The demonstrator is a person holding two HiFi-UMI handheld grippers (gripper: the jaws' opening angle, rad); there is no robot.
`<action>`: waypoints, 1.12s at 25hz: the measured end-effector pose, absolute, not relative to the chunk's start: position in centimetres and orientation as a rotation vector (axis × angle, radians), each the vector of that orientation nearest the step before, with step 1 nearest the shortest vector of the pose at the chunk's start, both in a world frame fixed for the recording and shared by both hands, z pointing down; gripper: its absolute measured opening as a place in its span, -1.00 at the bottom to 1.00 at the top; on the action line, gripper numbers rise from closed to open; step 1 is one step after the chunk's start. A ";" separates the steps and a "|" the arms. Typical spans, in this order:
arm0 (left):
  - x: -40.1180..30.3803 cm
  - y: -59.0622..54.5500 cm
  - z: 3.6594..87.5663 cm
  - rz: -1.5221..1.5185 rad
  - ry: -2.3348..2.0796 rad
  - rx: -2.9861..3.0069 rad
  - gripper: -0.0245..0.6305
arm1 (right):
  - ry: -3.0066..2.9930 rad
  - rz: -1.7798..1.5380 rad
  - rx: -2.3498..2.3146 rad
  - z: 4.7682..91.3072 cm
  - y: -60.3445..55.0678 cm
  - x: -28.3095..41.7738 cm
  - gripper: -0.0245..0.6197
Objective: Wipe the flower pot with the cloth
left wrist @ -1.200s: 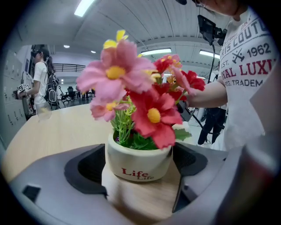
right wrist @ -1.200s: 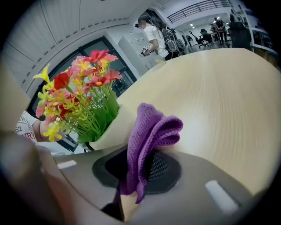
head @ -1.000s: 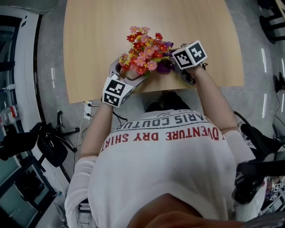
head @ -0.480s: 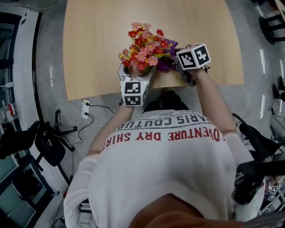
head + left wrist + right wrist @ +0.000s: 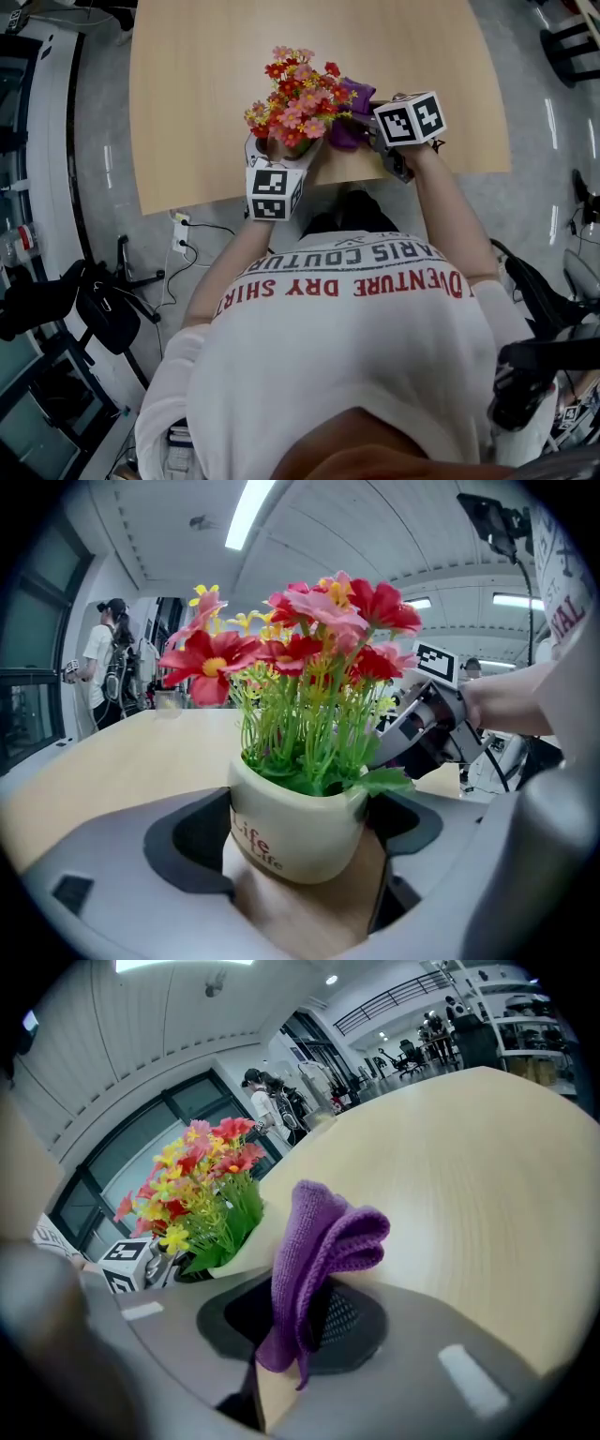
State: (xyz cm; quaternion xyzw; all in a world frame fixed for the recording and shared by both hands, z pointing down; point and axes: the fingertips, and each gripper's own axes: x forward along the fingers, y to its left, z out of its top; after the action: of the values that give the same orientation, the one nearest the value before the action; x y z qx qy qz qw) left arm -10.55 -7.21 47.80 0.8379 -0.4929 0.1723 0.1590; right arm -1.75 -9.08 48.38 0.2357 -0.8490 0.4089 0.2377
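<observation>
A cream flower pot [image 5: 292, 829] with red "Life" lettering holds red, pink and yellow flowers [image 5: 295, 101] near the front edge of the wooden table [image 5: 197, 84]. My left gripper [image 5: 300, 832] reaches in from the near side, and its dark pads [image 5: 187, 841] press against the pot on both sides. In the head view the left gripper [image 5: 281, 157] lies just below the blooms. My right gripper [image 5: 300, 1321] is shut on a folded purple cloth [image 5: 319, 1241], which it holds at the pot's right side. From overhead the cloth [image 5: 349, 114] touches the flowers, with the right gripper [image 5: 367, 133] behind it.
The table edge [image 5: 319, 186] runs right under both grippers, with grey floor beyond it. Cables and a power strip [image 5: 183, 230] lie on the floor at the left. Dark chairs [image 5: 94, 305] stand at lower left. People [image 5: 108, 658] stand far off in the room.
My left gripper swung from the pot's left side to its near side and closed round the pot. The right gripper with the cloth barely moved.
</observation>
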 end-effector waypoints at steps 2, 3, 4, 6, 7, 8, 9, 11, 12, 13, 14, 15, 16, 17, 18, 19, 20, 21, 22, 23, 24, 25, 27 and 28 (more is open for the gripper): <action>-10.7 -7.1 47.7 0.498 -1.348 2.441 0.50 | -2.331 1.127 0.632 48.1 -8.9 -2.0 -0.73; -10.7 -7.1 47.6 0.504 -1.309 2.467 0.50 | -2.332 1.131 0.623 48.0 -8.8 -2.1 -0.73; -10.8 -7.1 47.5 0.511 -1.263 2.495 0.50 | -2.332 1.134 0.610 47.9 -8.7 -2.2 -0.72; -10.8 -7.3 47.6 0.538 -1.158 2.551 0.50 | -2.340 1.133 0.567 47.6 -8.5 -2.5 -0.73; -10.9 -7.3 47.6 0.556 -1.103 2.577 0.50 | -2.346 1.130 0.544 47.3 -8.5 -2.8 -0.73; -11.1 -7.2 47.7 0.575 -1.049 2.600 0.50 | -2.351 1.126 0.525 47.0 -8.4 -3.2 -0.73; -11.2 -7.1 47.7 0.596 -0.999 2.620 0.50 | -2.355 1.125 0.507 46.7 -8.1 -3.5 -0.72; -11.4 -6.7 47.6 0.634 -0.909 2.651 0.50 | -2.369 1.132 0.469 45.9 -7.4 -3.9 -0.73; -11.3 -6.6 47.6 0.650 -0.870 2.663 0.50 | -2.378 1.136 0.449 45.5 -7.2 -4.0 -0.73; -11.3 -6.6 47.5 0.664 -0.836 2.674 0.50 | -2.387 1.138 0.433 45.1 -7.1 -4.1 -0.73; -11.2 -6.6 47.5 0.677 -0.804 2.683 0.50 | -2.396 1.138 0.422 44.8 -7.2 -4.2 -0.73; -11.2 -6.6 47.6 0.692 -0.775 2.690 0.50 | -2.403 1.136 0.416 44.6 -7.4 -4.4 -0.73; -11.2 -6.6 47.7 0.708 -0.749 2.695 0.50 | -2.409 1.133 0.413 44.5 -7.6 -4.5 -0.73; -11.2 -6.7 47.7 0.724 -0.727 2.698 0.50 | -2.413 1.131 0.410 44.4 -7.8 -4.7 -0.73; -11.2 -6.8 47.7 0.738 -0.709 2.702 0.50 | -2.414 1.130 0.408 44.4 -8.0 -4.7 -0.73; -11.1 -6.9 47.7 0.749 -0.695 2.704 0.49 | -2.413 1.129 0.405 44.4 -8.2 -4.8 -0.73; -11.1 -6.9 47.6 0.757 -0.686 2.706 0.50 | -2.410 1.128 0.403 44.4 -8.3 -4.8 -0.73; -11.0 -6.8 47.6 0.760 -0.681 2.708 0.49 | -2.405 1.126 0.403 44.6 -8.3 -4.9 -0.73; -11.0 -6.8 47.6 0.759 -0.678 2.708 0.49 | -2.399 1.124 0.404 44.8 -8.3 -4.9 -0.73; -11.0 -6.7 47.5 0.756 -0.676 2.708 0.50 | -2.393 1.123 0.406 45.0 -8.3 -5.0 -0.73; -11.0 -6.6 47.5 0.752 -0.675 2.708 0.49 | -2.386 1.123 0.409 45.2 -8.3 -5.0 -0.72; -11.0 -6.7 47.4 0.747 -0.675 2.709 0.49 | -2.377 1.122 0.414 45.5 -8.4 -5.1 -0.73; -11.0 -6.7 47.2 0.737 -0.678 2.710 0.50 | -2.348 1.107 0.428 46.3 -8.6 -5.0 -0.73; -10.9 -6.6 47.3 0.734 -0.678 2.711 0.50 | -2.332 1.097 0.436 46.9 -8.6 -4.9 -0.73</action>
State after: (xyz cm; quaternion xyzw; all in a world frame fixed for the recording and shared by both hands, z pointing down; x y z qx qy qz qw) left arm -10.95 -6.62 47.25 0.9308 -0.2329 0.2522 0.1259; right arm -4.94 -8.61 46.85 0.1609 -0.8613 0.4052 0.2610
